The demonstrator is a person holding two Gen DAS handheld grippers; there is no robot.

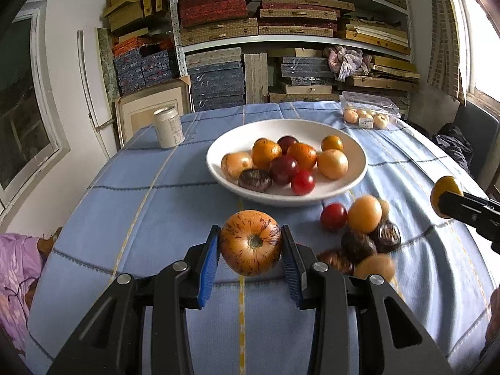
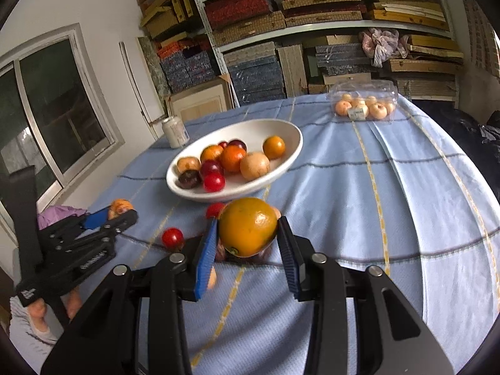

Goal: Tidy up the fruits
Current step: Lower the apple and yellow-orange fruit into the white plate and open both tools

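Observation:
My left gripper (image 1: 250, 247) is shut on a speckled orange fruit (image 1: 250, 242), held above the blue tablecloth in front of the white bowl (image 1: 353, 153). The bowl holds several orange, red and dark fruits. My right gripper (image 2: 247, 234) is shut on a smooth orange fruit (image 2: 247, 226), held above a loose cluster of fruits (image 1: 364, 234) on the cloth; in the left wrist view it shows at the right edge (image 1: 447, 198). In the right wrist view the bowl (image 2: 290, 147) lies ahead and the left gripper (image 2: 109, 215) is at the left.
A white jar (image 1: 168, 128) stands behind the bowl to the left. A clear plastic box of pale fruits (image 1: 368, 115) sits at the table's far right. Red tomatoes (image 2: 172, 237) lie loose on the cloth. Shelves of boxes stand behind the table.

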